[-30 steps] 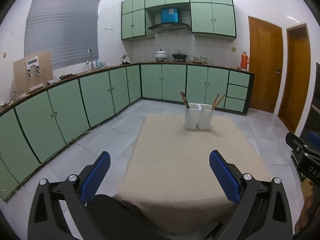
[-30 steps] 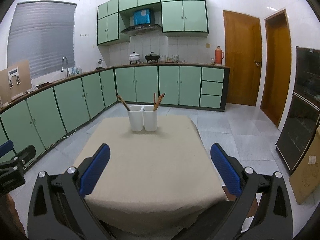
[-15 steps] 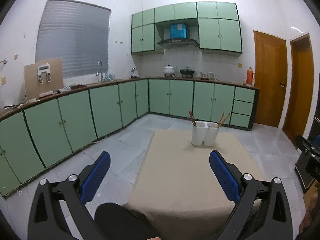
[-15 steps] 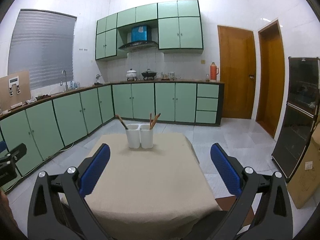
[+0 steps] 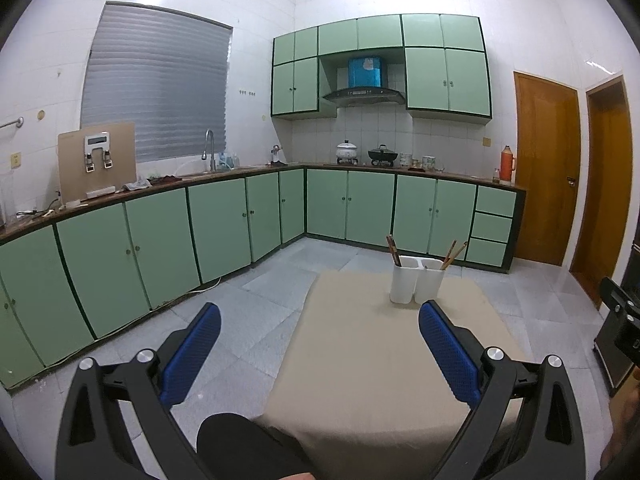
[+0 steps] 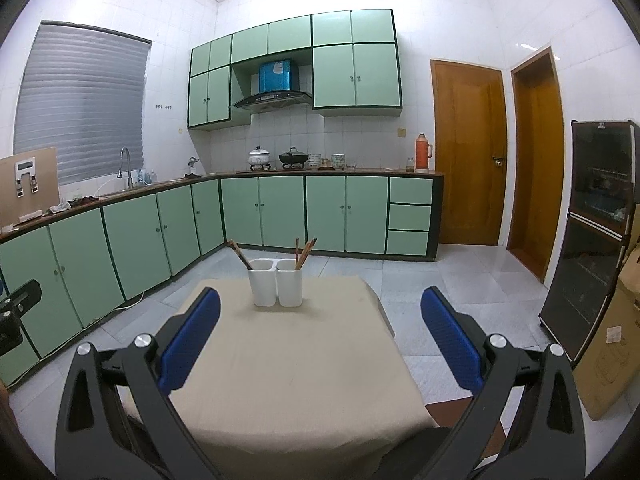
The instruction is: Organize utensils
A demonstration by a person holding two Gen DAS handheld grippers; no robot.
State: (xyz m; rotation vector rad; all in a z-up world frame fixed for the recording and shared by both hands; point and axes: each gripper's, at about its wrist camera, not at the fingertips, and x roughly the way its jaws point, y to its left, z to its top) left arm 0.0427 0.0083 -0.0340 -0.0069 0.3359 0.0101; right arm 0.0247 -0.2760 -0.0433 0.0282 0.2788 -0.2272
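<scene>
A white two-compartment utensil holder [image 5: 417, 283] [image 6: 275, 283] stands at the far end of a table covered with a beige cloth [image 5: 384, 360] [image 6: 296, 360]. Dark chopsticks [image 6: 239, 255] lean in its left compartment and brown chopsticks [image 6: 305, 252] in its right compartment. My left gripper [image 5: 319, 354] is open and empty, held above the table's near left edge. My right gripper [image 6: 320, 336] is open and empty, held above the table's near end. Both are well short of the holder.
Green base cabinets [image 6: 280, 212] run along the left and back walls under a counter with pots. Two wooden doors [image 6: 468, 152] are at the back right. A dark glass cabinet [image 6: 592, 240] and a cardboard box [image 6: 616, 344] stand to the right.
Both grippers have pulled back and tilted up; the table and holder now sit lower and farther in both views. Both jaws stay open.
</scene>
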